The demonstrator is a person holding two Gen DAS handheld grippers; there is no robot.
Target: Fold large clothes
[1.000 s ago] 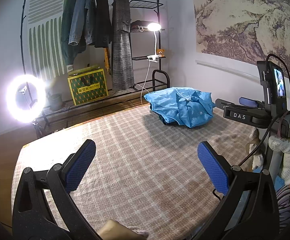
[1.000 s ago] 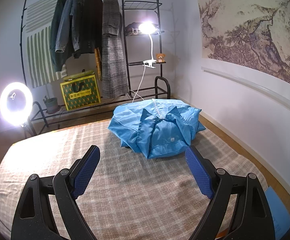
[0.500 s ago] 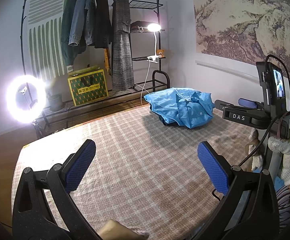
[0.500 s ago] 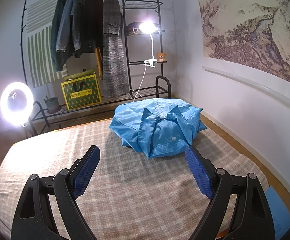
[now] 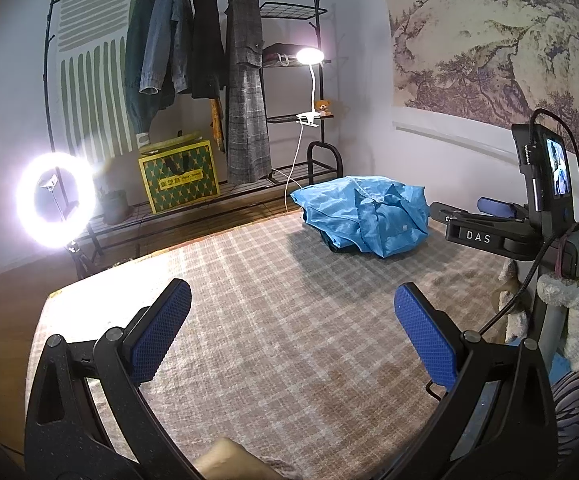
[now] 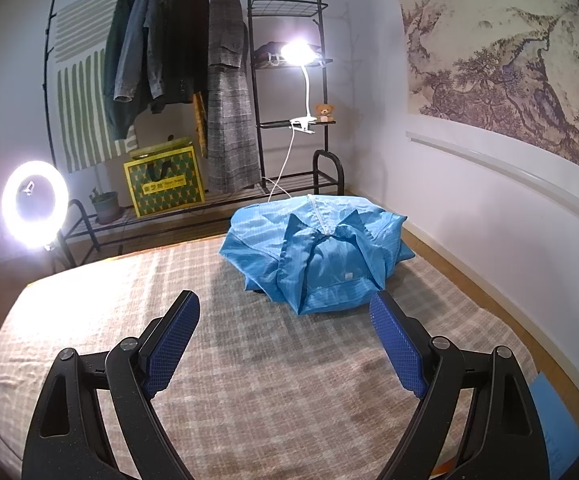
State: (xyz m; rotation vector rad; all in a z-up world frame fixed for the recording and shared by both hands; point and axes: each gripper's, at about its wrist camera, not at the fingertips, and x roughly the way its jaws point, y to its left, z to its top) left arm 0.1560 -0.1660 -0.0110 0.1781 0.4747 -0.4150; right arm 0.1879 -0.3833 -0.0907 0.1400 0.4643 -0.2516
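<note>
A crumpled blue jacket (image 5: 365,216) with a white zip lies in a heap at the far right of the plaid-covered table (image 5: 269,300). In the right wrist view the blue jacket (image 6: 317,248) is just ahead of my right gripper (image 6: 285,322), a little to the right. My right gripper is open, with nothing between its blue pads. My left gripper (image 5: 291,312) hovers open over bare cloth, well short of the jacket. In the left wrist view the right gripper's body (image 5: 489,232) with its small screen shows at the right, held by a gloved hand (image 5: 577,320).
Behind the table stands a black clothes rack (image 6: 193,80) with hung coats, a yellow-green bag (image 6: 163,178) and a clip lamp (image 6: 299,54). A bright ring light (image 6: 33,204) stands at the left. The wall (image 6: 489,220) runs close along the table's right edge.
The right gripper has edged a little closer to the jacket. The left gripper has hardly moved, and both stay open.
</note>
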